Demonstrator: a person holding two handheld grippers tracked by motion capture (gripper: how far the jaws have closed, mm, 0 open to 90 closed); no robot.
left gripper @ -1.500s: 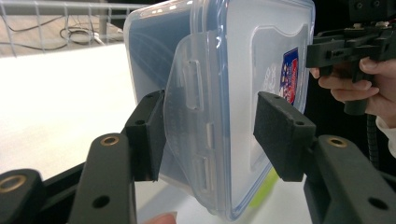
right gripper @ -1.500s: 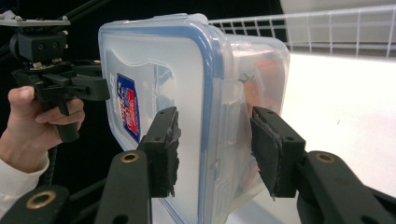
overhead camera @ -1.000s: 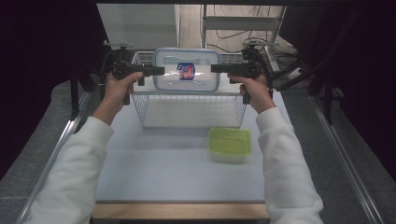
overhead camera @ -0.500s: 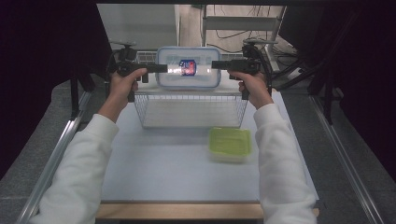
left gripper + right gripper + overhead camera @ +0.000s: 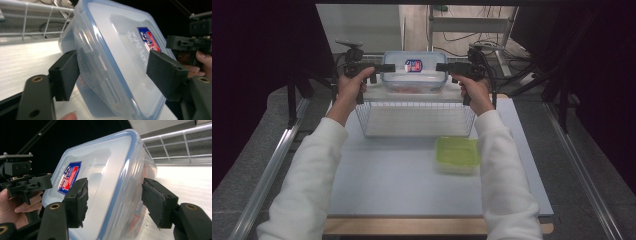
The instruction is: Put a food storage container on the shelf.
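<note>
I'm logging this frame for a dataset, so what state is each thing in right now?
Clear container: lid on, held up between both tongs beyond the basket's far edge.
Left tongs: shut on the container's left end.
Right tongs: shut on its right end.
Wire basket: resting on the table, nothing visible inside.
Green container: flat on the table, lid on, untouched.

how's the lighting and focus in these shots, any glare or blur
High view: table evenly lit, surroundings dark, container slightly soft. Left gripper view: near jaw blurred, lid label readable. Right gripper view: glare washes out the table; background black.
</note>
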